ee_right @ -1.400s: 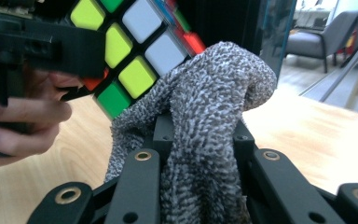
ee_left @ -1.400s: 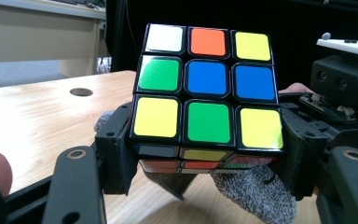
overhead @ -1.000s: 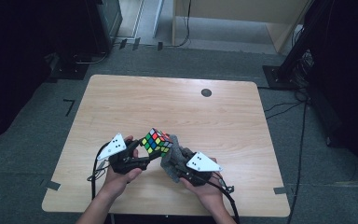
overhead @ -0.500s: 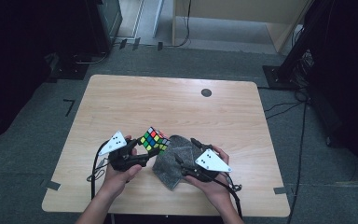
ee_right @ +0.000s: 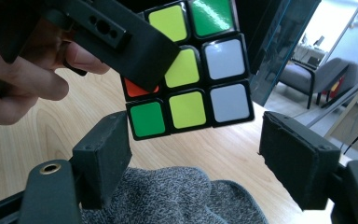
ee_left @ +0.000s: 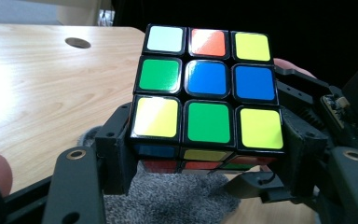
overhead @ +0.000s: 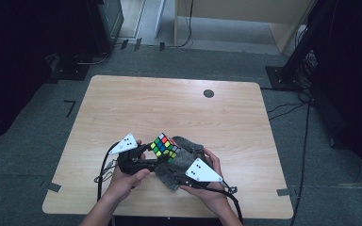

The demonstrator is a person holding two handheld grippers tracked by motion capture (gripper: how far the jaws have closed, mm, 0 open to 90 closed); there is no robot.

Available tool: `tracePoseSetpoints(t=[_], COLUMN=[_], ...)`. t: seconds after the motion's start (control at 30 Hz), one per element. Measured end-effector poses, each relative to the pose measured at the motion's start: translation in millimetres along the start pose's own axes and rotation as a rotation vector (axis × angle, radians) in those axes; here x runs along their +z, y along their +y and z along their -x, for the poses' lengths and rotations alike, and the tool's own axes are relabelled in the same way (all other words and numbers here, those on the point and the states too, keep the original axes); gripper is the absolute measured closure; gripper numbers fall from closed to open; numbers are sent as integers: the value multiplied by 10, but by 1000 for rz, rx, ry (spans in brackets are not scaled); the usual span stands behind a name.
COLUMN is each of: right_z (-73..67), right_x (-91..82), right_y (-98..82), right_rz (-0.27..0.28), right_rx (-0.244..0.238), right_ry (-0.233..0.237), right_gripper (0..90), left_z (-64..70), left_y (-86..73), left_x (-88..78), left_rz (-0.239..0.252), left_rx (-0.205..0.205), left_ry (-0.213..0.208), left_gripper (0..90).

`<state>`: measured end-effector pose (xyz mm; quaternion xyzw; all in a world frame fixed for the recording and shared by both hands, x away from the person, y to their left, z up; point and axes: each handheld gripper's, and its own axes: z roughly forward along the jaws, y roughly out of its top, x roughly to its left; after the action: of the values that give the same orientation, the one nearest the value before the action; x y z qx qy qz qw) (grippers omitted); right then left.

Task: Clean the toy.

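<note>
A wooden table (overhead: pixel 122 108) with a dark round hole (overhead: pixel 209 93), perhaps a cable port, stands on grey carpet (overhead: pixel 42 113).

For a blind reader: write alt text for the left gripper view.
A scrambled puzzle cube is clamped between the left gripper's two black jaws, above a grey cloth. A wooden table with a round hole lies behind, and the right gripper shows at right.

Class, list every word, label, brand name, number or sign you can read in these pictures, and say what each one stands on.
None can be read.
Puzzle cube: plain coloured stickers, no letters or logo.
Grey triangular plates on the left gripper and the right gripper: a few dark dots, no text.
Wooden table and grey cloth: no markings.
</note>
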<state>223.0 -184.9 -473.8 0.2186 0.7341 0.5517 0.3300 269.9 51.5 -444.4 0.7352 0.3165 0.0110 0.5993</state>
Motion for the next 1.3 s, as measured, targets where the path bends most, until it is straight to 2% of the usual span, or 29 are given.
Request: tracePoseSetpoints(t=[0.27,0.3,0.37,0.57,0.73,0.87,0.93,0.97,1.0,1.03,1.07,1.13,1.17,1.3], right_z=[-74,-86,-91,-91,-30,91,160,194,230,265,294,328,343,356], right_x=[22,26,20,-8,-21,-48,-66,-82,-97,-114,-129,-151,-155,-160], right_y=[0,3,6,58,38,14,10,13,21,37,52,81,96,140], right_rz=[0,1,-7,-27,-59,-90,-105,-112,-116,-125,-132,-141,-147,-164], right_rx=[-109,-120,-141,-162,-126,-60,-14,11,46,94,140,202,224,334], right_ry=[-25,-28,-49,-55,-47,-47,-47,-44,-33,-19,-7,0,6,43], right_gripper=[283,287,327,342,343,344,344,344,343,344,344,344,343,343], left_z=[22,33,35,-9,-33,-135,-173,-184,-184,-174,-174,-172,-158,-56], left_y=[2,1,2,5,40,64,52,41,19,-17,-54,-122,-146,-200], left_x=[42,49,57,57,-22,-122,-150,-158,-165,-166,-160,-135,-114,-20], left_rz=[-35,-43,-46,-48,-17,26,24,15,4,-8,-26,-52,-59,-84], left_rx=[-21,-24,-20,-50,-19,-15,15,47,109,184,239,304,324,405], left_ry=[-33,-47,-50,-99,-99,-71,-34,-11,29,87,122,165,176,177], left_gripper=[338,338,338,320,235,182,163,157,149,145,145,141,141,142])
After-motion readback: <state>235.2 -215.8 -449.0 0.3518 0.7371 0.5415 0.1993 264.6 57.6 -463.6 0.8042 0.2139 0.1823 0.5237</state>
